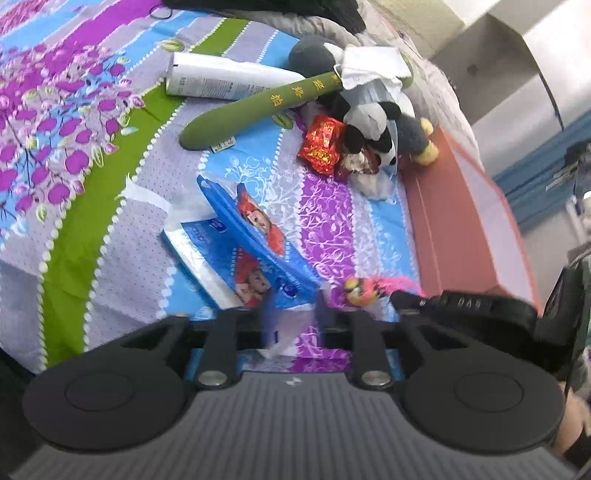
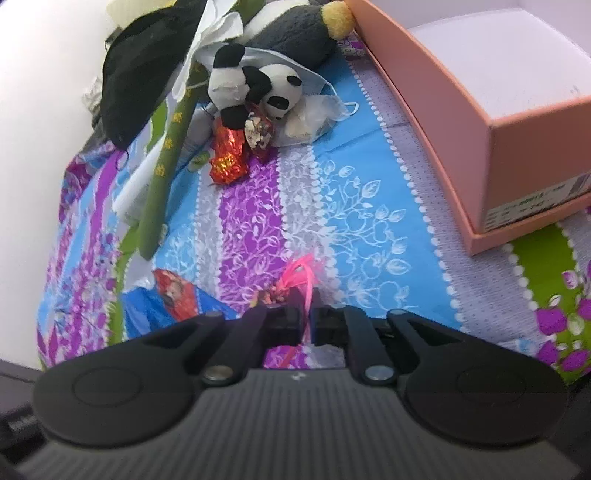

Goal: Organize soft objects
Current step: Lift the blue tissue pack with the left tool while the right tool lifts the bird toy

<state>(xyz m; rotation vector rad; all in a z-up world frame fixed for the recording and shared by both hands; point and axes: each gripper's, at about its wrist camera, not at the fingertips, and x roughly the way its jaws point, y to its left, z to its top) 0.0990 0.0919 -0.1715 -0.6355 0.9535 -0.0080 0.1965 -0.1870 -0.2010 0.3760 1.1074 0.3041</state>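
Observation:
On the flowered bedsheet lie two blue tissue packets (image 1: 251, 243), one across the other. My left gripper (image 1: 295, 317) stands open just in front of them, with a white crumpled end of wrapping between its blurred fingers. A small toy with pink feathers (image 2: 291, 284) lies at the tips of my right gripper (image 2: 306, 317). Its jaws show a narrow gap with a pink strand running through it. The same toy (image 1: 360, 291) shows in the left wrist view beside the right gripper's black body (image 1: 461, 306). Farther back lie a panda plush (image 2: 255, 85), a long green plush stick (image 1: 255, 107) and a grey plush (image 2: 295, 33).
A pink open box (image 2: 443, 110) stands along the sheet's right side. Red foil sweets (image 2: 229, 155), a face mask (image 2: 332, 99) and white paper lie by the panda. A white tube (image 1: 229, 79) lies behind the green stick. A black garment (image 2: 140, 74) is heaped at the back left.

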